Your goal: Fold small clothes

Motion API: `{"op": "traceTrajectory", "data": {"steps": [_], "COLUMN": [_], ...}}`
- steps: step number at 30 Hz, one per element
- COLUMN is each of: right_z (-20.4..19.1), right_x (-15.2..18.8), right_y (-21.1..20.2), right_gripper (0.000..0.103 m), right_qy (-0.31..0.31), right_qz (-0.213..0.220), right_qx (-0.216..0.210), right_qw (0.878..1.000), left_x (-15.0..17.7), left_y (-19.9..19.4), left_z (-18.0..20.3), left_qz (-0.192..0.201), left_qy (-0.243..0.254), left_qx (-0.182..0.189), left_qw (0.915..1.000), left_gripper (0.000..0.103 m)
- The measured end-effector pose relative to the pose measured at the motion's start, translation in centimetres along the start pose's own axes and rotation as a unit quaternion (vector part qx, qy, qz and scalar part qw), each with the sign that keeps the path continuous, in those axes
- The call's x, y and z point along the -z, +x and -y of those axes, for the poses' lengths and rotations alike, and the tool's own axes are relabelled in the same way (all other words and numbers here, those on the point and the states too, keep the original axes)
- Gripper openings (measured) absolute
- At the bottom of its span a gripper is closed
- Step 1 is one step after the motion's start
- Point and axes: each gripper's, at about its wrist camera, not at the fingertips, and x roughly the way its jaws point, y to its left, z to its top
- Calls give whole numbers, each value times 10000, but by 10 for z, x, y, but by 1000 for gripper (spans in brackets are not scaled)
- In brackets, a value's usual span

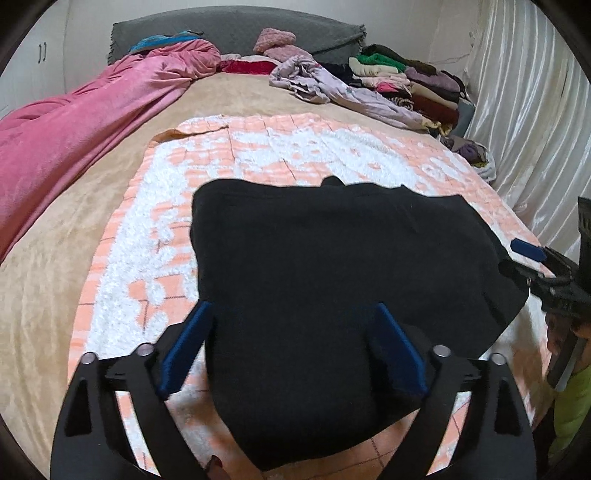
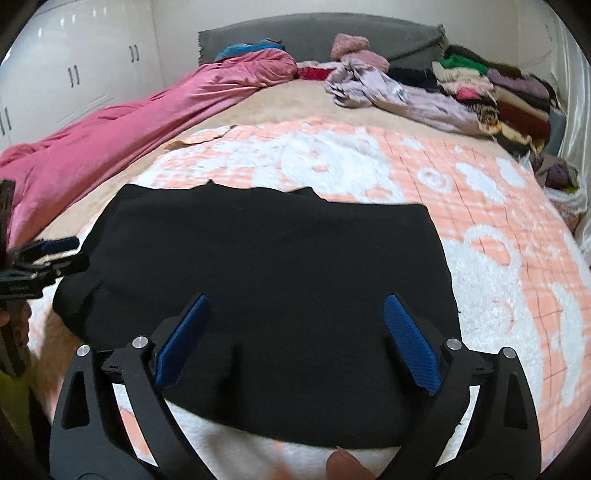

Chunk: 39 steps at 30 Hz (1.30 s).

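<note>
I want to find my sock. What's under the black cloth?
The black cloth lies on an orange-and-white blanket, which shows all around it. Anything hidden beneath the cloth cannot be seen.

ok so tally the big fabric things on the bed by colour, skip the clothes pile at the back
black garment: 1
pink bedcover: 1
peach and white blanket: 1
grey throw over the headboard: 1
lilac crumpled cloth: 1
total: 5

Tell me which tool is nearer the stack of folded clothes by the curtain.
Right. The stack lies far back on the bed's right side. The right tool hangs open over the black garment's right half; the left tool hangs open over its left half, farther away.
</note>
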Motion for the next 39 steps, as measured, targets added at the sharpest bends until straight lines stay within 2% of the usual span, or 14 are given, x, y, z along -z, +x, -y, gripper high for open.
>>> {"op": "traceTrajectory", "data": {"steps": [3,8,25,33,39], "right_z": [-15,-43,-115,-153,-176], "right_x": [0,1,-1,18,35], "right_y": [-7,-8,3,15,22], "right_gripper": [93,94,94,94,94], "right_qy": [-58,-130,-667,-1318,-1916], "right_qz": [200,256,65,-139,-228], "right_qx": [-37,-241,-602,-783,-545], "right_qw": [9998,9993,9959,9881,9797], "left_x": [-2,-5,-15,-15,-16], "left_y": [-6,-10,-22,-13,-2], "left_z": [-3,-13,-56,-70,-74], "left_qz": [88,136,309,199,150], "left_qy": [-15,-137,-605,-742,-821], "left_qx": [-69,-118,-428,-531,-533], "left_qw": [9999,9997,9968,9956,9951], "left_gripper": [97,98,98,98,98]}}
